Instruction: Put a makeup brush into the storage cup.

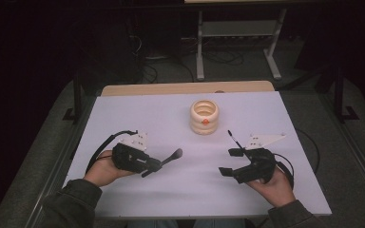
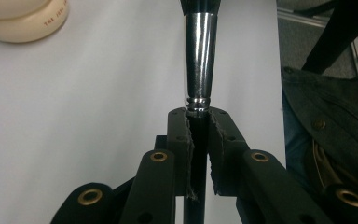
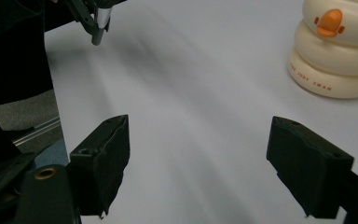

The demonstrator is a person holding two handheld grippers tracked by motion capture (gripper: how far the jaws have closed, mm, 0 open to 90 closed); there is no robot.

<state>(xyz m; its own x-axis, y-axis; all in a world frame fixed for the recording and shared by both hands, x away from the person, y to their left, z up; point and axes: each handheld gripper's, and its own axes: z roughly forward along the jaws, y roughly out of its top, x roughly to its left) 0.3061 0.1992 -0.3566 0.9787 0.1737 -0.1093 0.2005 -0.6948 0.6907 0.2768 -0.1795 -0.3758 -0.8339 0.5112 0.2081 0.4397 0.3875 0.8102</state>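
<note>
Right now your white worktop [image 1: 138, 118] carries one standing thing: a cream ringed holder [image 1: 204, 116] with an orange duck bill on its side, set toward the far middle, well apart from both of your hands. Your right gripper [image 1: 230, 162] hangs near the right side of the worktop, its fingers [image 3: 100, 158] spread wide with bare white surface between them; the holder sits beyond them, off to their right in the right gripper view. Your left gripper [image 1: 153, 165] sits at the left, fingers [image 2: 181, 140] narrowed and clamped on the handle of a makeup brush [image 1: 170, 157]. Its chrome collar [image 2: 199, 60] stands just past the fingertips, and the dark brush head points toward the middle of the worktop.
</note>
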